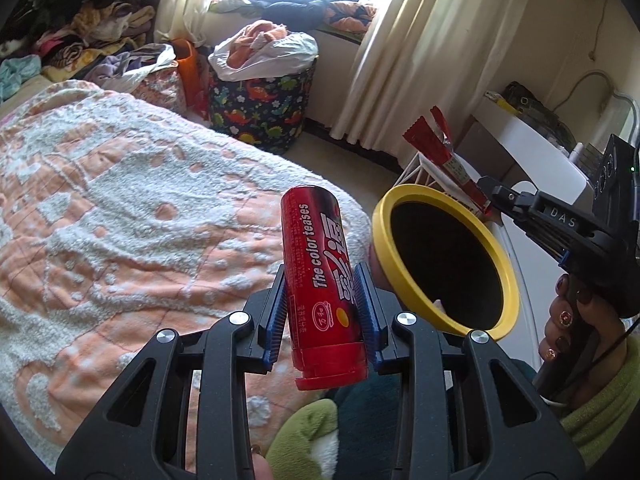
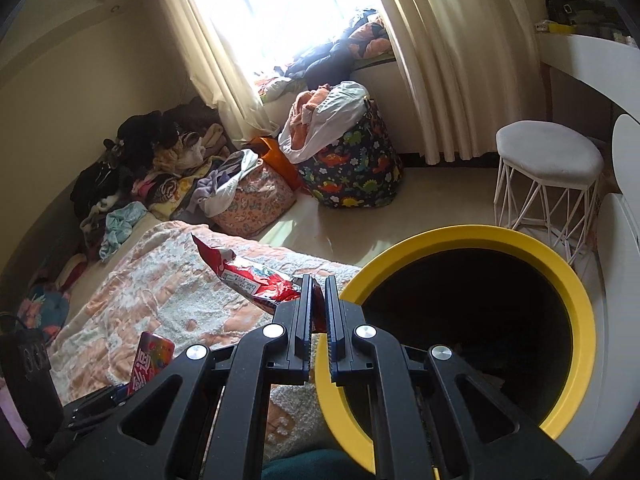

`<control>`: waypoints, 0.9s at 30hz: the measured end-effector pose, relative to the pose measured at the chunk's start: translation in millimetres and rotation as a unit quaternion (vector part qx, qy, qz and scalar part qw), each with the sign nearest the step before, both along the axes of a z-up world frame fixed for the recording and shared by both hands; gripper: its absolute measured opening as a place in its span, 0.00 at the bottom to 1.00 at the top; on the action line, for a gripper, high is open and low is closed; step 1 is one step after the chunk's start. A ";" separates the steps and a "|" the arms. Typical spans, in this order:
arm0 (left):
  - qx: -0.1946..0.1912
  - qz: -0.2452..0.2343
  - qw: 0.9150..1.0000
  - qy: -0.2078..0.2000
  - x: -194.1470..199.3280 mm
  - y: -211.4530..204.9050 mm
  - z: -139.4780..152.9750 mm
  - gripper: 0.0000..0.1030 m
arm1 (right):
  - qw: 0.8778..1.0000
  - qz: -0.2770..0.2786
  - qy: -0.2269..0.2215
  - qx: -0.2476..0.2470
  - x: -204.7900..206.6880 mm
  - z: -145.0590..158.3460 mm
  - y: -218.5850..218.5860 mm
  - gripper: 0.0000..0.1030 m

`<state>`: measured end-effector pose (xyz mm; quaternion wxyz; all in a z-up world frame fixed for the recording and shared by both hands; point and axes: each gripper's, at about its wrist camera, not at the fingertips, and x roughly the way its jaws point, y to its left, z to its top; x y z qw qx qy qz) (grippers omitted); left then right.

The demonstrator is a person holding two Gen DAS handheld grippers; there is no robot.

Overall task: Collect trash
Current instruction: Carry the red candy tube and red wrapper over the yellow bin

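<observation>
Spreading across most of the left wrist view, the bed (image 1: pixel 120 200) carries an orange and white textured blanket, and heaps of clothes (image 1: pixel 80 32) are piled at its far end. Cream curtains (image 1: pixel 432 52) hang beside the bright window, and on the floor below them a dinosaur-print laundry basket (image 1: pixel 260 108) is stuffed with fabric, with a smaller pink patterned bag (image 2: pixel 252 200) just beside it. In the right wrist view, a white stool (image 2: pixel 548 152) with wire legs sits near the curtain and a white desk (image 2: pixel 592 60).

The yellow-rimmed trash bin (image 2: pixel 576 300) has a dark interior and sits just past the edge of the bed, close in front of both tools, its mouth tilted toward the cameras.

The left gripper (image 1: pixel 324 300) has its blue pads pressed on either side of a red candy tube (image 1: pixel 320 280), which points up and away over the blanket with its cap end toward the camera, just left of the bin's rim. The right gripper (image 2: pixel 319 308) has its jaws drawn tight on a crumpled red snack wrapper (image 2: pixel 248 276), which trails out to the left above the blanket, right at the bin's near rim. A hand (image 1: pixel 568 328) with dark painted nails grips that tool's handle, beside a green sleeve (image 1: pixel 600 420).
</observation>
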<state>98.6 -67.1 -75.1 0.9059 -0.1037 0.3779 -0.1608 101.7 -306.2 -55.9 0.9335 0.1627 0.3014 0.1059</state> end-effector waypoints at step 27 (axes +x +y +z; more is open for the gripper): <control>0.018 -0.084 0.996 -0.036 3.9 -77.9 23.5 0.25 | 0.995 -0.101 0.002 -0.001 -26.6 2.3 -75.4 0.06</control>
